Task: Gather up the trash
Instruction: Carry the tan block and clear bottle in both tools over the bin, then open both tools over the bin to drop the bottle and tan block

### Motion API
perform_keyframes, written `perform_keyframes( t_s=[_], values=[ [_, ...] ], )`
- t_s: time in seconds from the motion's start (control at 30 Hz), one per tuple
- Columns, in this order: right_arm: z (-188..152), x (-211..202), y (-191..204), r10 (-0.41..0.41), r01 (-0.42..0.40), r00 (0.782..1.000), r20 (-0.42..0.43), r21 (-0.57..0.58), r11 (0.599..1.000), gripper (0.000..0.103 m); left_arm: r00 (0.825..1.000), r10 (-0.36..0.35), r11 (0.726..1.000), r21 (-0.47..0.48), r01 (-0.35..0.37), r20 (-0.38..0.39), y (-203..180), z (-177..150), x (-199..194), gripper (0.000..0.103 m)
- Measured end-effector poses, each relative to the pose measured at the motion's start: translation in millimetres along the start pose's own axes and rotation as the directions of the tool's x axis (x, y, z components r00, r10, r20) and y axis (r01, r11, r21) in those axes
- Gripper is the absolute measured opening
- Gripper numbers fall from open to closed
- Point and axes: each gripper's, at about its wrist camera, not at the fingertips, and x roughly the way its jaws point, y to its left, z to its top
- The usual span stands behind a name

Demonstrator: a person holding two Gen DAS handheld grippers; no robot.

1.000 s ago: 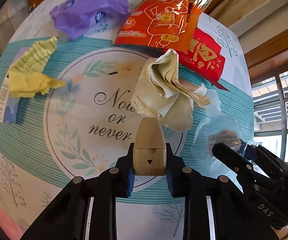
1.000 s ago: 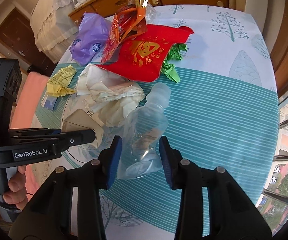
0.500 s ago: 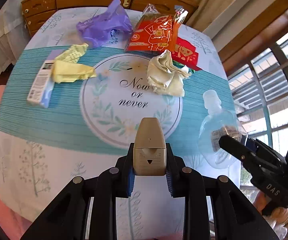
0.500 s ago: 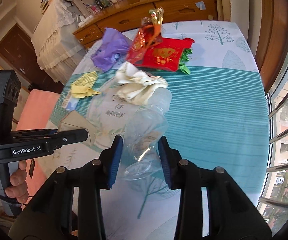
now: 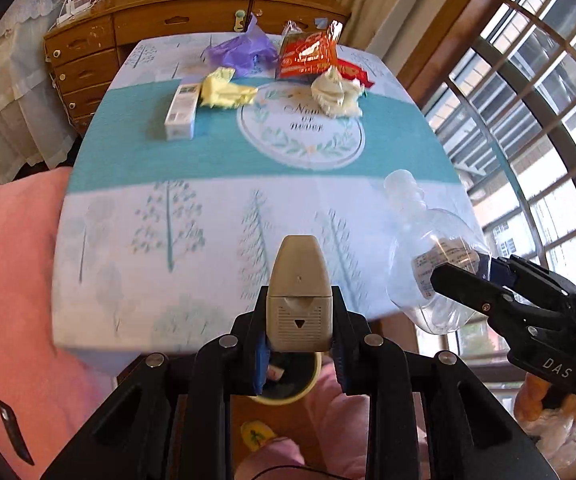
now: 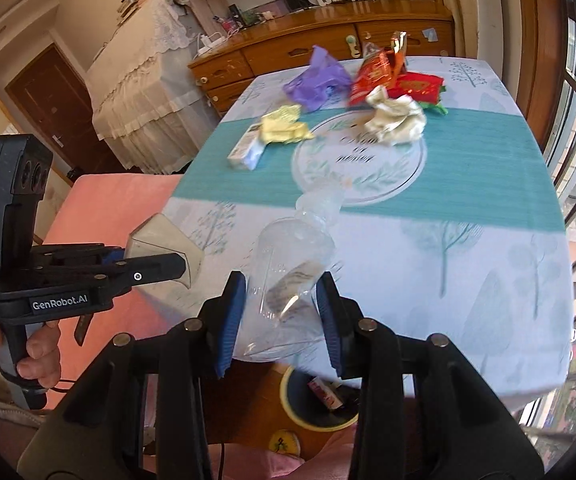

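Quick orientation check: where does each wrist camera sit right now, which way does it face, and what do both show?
Left wrist: on the left gripper, facing down across the table; it holds a beige box.
Right wrist: on the right gripper, facing likewise; it holds a clear bottle; a hand shows.
Shared: both grippers, both held items, the table litter, the bin below.

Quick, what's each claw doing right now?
Left claw: closed on a beige plastic piece.
Right claw: closed on a clear plastic bottle.
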Motion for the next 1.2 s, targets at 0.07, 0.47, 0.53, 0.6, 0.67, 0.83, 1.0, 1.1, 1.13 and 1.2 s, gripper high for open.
perform_keyframes(
  t_s=[0.07, 0.47, 0.53, 0.6, 0.67, 0.83, 1.0, 1.1, 1.13, 1.2],
  values=[
    [-27, -2, 24, 0.004, -0.004, 1.0, -0.011, -0.01, 1.0, 0.033, 1.0, -0.002, 1.0, 0.004, 0.002, -0.019, 9, -27, -4, 0.025],
    [-143, 44, 83, 0.008, -0.033, 0.96, -0.28, -0.084, 0.996, 0.033, 0.976, -0.012, 0.994, -0.113, -0.013, -0.218, 51, -162, 42, 0.025],
    [-163, 70, 76, -0.025, -0.007, 0.947, -0.32, -0.098, 0.995, 0.033, 0.971, 0.008, 0.992, -0.12, -0.037, -0.237, 55, -182, 68, 0.025],
    [-185, 106, 61, -0.056, 0.022, 0.929, -0.365, -0.098, 0.995, 0.033, 0.967, 0.026, 0.99, -0.13, -0.061, -0.255, 62, -203, 104, 0.025],
    [-209, 142, 44, -0.081, 0.05, 0.913, -0.4, -0.088, 0.995, 0.033, 0.962, 0.045, 0.986, -0.145, -0.087, -0.269, 70, -220, 142, 0.025],
    [-284, 241, -1, -0.178, 0.135, 0.859, -0.481, -0.123, 0.983, 0.034, 0.947, 0.118, 0.969, -0.176, -0.176, -0.3, 93, -261, 250, 0.025],
    [-343, 314, -37, -0.211, 0.163, 0.808, -0.55, -0.136, 0.977, 0.034, 0.927, 0.141, 0.964, -0.166, -0.209, -0.347, 108, -298, 335, 0.025],
    [-367, 344, -55, -0.205, 0.168, 0.791, -0.576, -0.118, 0.979, 0.035, 0.924, 0.145, 0.967, -0.146, -0.207, -0.353, 109, -309, 369, 0.025],
    [-373, 352, -60, -0.201, 0.171, 0.789, -0.581, -0.106, 0.979, 0.035, 0.924, 0.143, 0.968, -0.143, -0.205, -0.355, 113, -309, 377, 0.025],
    [-381, 364, -67, -0.196, 0.177, 0.783, -0.591, -0.09, 0.98, 0.036, 0.924, 0.139, 0.971, -0.133, -0.198, -0.357, 112, -309, 390, 0.025]
  ],
)
